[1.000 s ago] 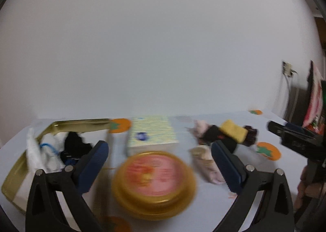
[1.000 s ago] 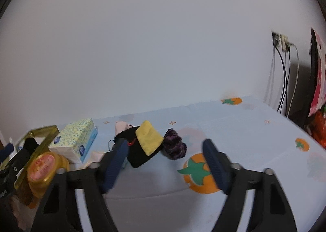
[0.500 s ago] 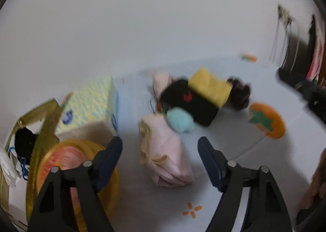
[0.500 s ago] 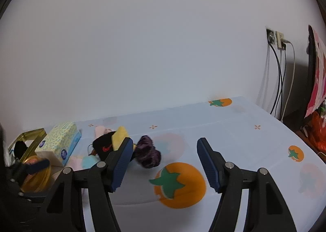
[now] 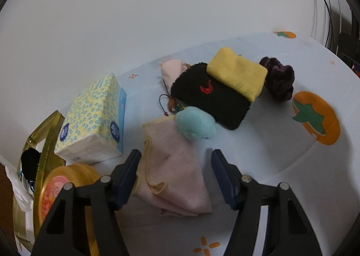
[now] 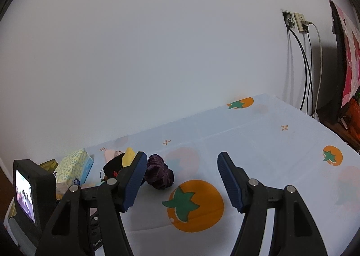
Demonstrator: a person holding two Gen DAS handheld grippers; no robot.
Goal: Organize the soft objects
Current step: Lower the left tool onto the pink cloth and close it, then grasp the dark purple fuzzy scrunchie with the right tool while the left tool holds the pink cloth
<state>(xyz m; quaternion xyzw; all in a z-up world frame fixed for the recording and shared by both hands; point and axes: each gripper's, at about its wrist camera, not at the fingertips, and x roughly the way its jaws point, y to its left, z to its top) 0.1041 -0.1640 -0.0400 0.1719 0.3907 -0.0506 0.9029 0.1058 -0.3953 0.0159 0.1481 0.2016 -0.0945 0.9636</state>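
Two grippers in view. Left gripper (image 5: pixel 175 166) has swung off the yellow tin (image 5: pixel 56 190) and dropped over the folded pink cloth (image 5: pixel 173 166); jaws have just been closing, now straddling it, right pad clear. Right gripper (image 6: pixel 180 177) spread, empty. Farther: teal plush (image 5: pixel 195 123), black pouch (image 5: pixel 211 96), purple scrunchie (image 5: pixel 279 80).

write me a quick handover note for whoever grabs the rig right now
Left gripper: jaws have just been closing, now astride the folded pink cloth, not clamped.
Right gripper: open, empty, over the tablecloth near the purple scrunchie.
Pile: black pouch, yellow cloth, blue plush.
Gold box beside the tissue box holds a few items.
Left: grip pink cloth, then sort the pile.
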